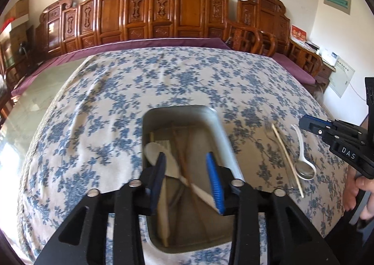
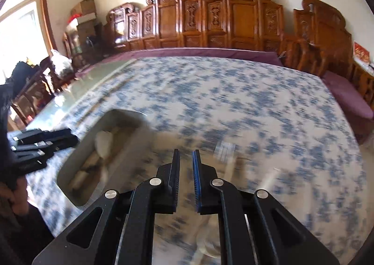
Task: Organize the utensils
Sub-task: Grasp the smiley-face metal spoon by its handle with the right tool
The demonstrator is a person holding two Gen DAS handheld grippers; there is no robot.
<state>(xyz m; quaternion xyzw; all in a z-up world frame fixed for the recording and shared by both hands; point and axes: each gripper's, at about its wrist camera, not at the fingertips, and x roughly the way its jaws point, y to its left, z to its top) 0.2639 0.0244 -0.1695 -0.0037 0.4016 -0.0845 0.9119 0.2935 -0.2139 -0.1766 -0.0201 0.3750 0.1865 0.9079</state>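
L gripper (image 1: 187, 175) hangs over the metal tray (image 1: 224, 134), jaws parted w/ nothing pinched; a white spoon (image 1: 155, 149) and brown chopsticks (image 1: 181, 152) lie in the tray below the blue pads (image 1: 213, 177). Judged: a drop-off is just done on this side, and the next pick falls to the R gripper (image 2: 186, 179). Its jaws show only a narrow gap, nothing between them, and its view is badly smeared.

To do that pick well, the R side should prob. slow down first, then open wider before it comes down. The loose pieces sit on the floral tablecloth (image 1: 131, 82), right of the tray: a pale chopstick (image 1: 287, 159) and a white ceramic spoon (image 1: 303, 164), the two touching or overlapping near the spoon bowl. Best to take one at a time, gripping the chopstick mid-length, across its axis, so it doesn't swing. The cloth may bunch if the pads dig in.

Count, approx.:
- trays: 1
- spoons: 2 (1 in tray, 1 outside)
- chopsticks outside: 1 clear; a faint fork-like thing beside it, can't tell
- chopsticks in tray: at least 2, blurred
- grippers: 2
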